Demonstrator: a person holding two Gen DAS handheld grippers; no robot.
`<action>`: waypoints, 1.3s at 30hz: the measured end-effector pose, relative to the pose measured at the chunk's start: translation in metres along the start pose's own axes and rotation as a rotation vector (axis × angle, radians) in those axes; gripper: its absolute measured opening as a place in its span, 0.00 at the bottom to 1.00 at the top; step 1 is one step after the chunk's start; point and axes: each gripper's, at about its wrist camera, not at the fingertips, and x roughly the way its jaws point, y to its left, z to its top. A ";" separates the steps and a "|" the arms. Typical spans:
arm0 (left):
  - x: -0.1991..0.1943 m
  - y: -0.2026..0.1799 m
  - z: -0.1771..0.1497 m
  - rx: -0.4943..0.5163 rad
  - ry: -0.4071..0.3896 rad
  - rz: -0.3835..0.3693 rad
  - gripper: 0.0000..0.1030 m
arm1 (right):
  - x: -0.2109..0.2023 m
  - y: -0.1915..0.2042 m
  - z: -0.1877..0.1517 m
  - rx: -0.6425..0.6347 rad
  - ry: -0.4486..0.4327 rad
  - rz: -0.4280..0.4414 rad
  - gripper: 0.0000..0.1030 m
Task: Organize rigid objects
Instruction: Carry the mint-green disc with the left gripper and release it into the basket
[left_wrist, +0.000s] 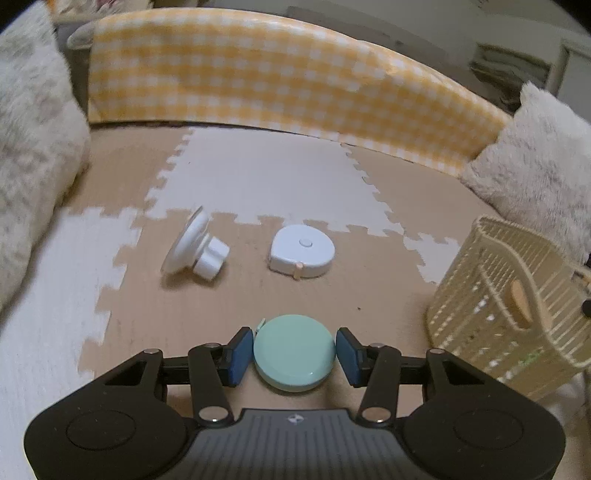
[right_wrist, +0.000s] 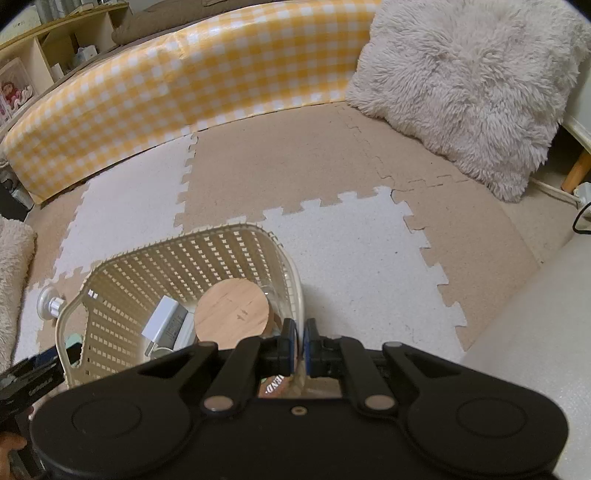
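Mint-green round disc: lies flat on a tan tile of the foam mat, at its near edge. White rounded tape-measure case: flat, mid-mat, centre button up. White suction-cup mount: tipped on its side, left of the case. Cream slatted basket: upright, right edge of mat; holds a wooden-lidded jar and a white charger.

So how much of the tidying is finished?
Partly. The cream slatted plastic basket already holds a round wooden lid and a white charger. The left gripper clamps the round mint tape measure. A white suction-cup holder and white rounded tape measure remain on the mat.
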 end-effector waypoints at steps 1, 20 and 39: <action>-0.004 0.000 0.000 -0.017 0.000 -0.005 0.49 | 0.000 0.000 0.000 0.000 0.000 0.000 0.05; -0.099 -0.081 0.043 -0.008 -0.165 -0.262 0.49 | 0.001 0.000 0.000 0.003 0.002 0.004 0.05; -0.029 -0.182 0.021 0.239 0.052 -0.304 0.49 | 0.002 -0.001 -0.001 0.013 0.004 0.016 0.06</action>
